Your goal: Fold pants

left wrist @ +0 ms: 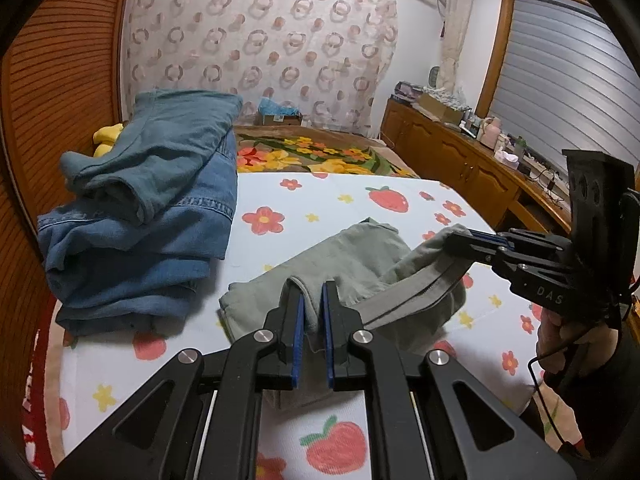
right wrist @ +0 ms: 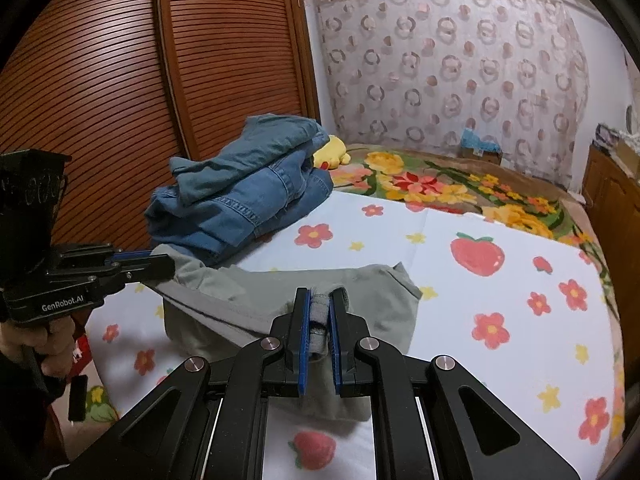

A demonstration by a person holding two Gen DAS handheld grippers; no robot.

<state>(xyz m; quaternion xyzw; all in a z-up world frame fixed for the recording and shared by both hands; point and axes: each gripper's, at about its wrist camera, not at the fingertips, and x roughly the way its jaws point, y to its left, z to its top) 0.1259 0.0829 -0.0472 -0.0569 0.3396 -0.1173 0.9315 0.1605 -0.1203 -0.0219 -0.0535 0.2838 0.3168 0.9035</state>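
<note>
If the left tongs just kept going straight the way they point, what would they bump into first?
Probably more of the grey-green pants they already pinch: the bundle lies directly ahead of the left tongs on the strawberry sheet. Beyond it, only bare sheet shows, though depth is hard to judge.

Black linkages [left wrist: 240, 392] — blue-padded, silver-screwed

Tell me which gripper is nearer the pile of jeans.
Left. The left gripper holds the grey pants right beside the jeans. The right gripper grips the pants' other end, farther from them.
</note>
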